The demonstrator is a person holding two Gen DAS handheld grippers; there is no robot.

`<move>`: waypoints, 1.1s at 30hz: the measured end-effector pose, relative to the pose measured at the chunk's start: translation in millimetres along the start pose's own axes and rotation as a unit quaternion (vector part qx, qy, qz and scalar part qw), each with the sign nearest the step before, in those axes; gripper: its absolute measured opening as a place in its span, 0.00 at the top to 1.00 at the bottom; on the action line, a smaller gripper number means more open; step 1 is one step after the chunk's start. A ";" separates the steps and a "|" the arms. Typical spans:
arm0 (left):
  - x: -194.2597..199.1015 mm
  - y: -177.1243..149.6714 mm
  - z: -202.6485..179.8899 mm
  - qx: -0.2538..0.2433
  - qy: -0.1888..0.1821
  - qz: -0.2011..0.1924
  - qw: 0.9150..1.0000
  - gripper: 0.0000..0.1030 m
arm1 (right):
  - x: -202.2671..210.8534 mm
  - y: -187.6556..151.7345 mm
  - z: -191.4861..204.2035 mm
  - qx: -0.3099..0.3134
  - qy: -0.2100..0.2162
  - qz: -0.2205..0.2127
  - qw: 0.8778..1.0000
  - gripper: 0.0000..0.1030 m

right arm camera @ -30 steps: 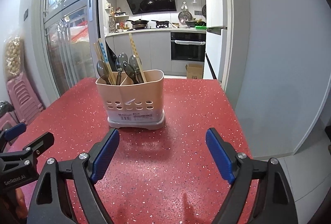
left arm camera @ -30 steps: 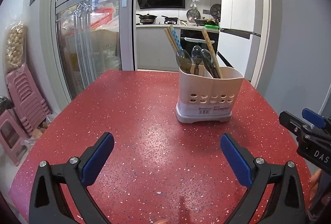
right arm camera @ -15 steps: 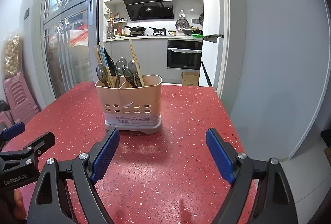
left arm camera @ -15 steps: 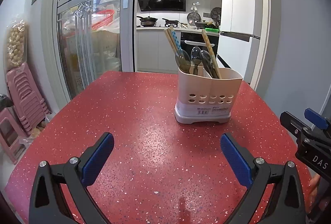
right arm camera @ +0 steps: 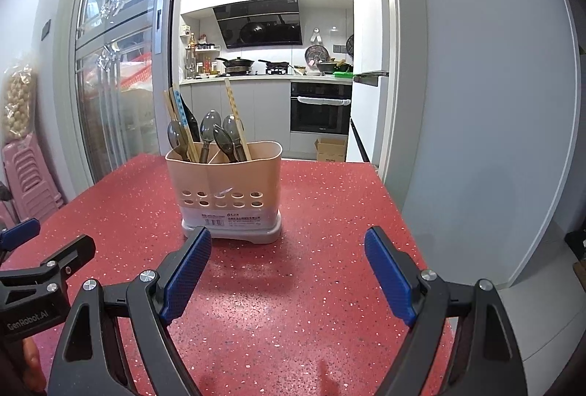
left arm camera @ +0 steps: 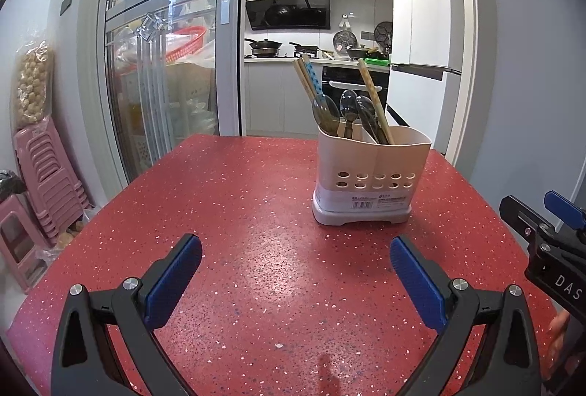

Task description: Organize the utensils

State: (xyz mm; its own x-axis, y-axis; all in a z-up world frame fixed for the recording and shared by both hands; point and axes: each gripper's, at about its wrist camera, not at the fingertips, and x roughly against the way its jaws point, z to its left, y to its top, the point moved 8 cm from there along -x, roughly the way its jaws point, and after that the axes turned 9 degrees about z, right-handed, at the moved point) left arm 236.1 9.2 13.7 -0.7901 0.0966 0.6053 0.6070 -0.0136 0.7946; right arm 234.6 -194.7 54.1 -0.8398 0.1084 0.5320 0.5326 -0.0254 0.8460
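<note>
A beige utensil holder [left arm camera: 370, 172] with round holes stands on the red speckled table [left arm camera: 238, 249]; it also shows in the right wrist view [right arm camera: 227, 191]. Several metal spoons [left arm camera: 335, 112] and wooden chopsticks [left arm camera: 373, 99] stand upright in it. My left gripper [left arm camera: 295, 268] is open and empty above the table, well short of the holder. My right gripper [right arm camera: 287, 266] is open and empty, close in front of the holder. Each gripper shows at the edge of the other's view.
The table's right edge [right arm camera: 395, 213] drops off beside a grey wall. Stacked pink stools [left arm camera: 44, 176] stand on the floor at the left by a glass sliding door [left arm camera: 161, 66]. A kitchen lies beyond the table's far edge.
Both views have tilted up and drawn back slightly, so the holder sits a little lower and further in the frames. Both grippers stay open and empty.
</note>
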 end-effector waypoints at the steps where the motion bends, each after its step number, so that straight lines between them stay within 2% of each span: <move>1: 0.2 0.1 -0.4 -0.001 -0.001 0.000 1.000 0.00 | -0.1 0.2 -0.1 0.000 0.000 -0.001 1.000 0.15; 33: -2.1 -1.3 -3.2 -0.003 -0.003 0.006 1.000 0.00 | -0.3 1.4 -4.4 -0.005 -0.004 0.001 1.000 0.15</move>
State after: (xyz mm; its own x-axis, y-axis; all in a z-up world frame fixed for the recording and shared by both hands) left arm 236.6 5.7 11.5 -0.7823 0.1029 0.6143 0.6158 -0.0203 0.7876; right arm 235.2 -199.2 55.3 -0.8376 0.1153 0.5341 0.5337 -0.0365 0.8449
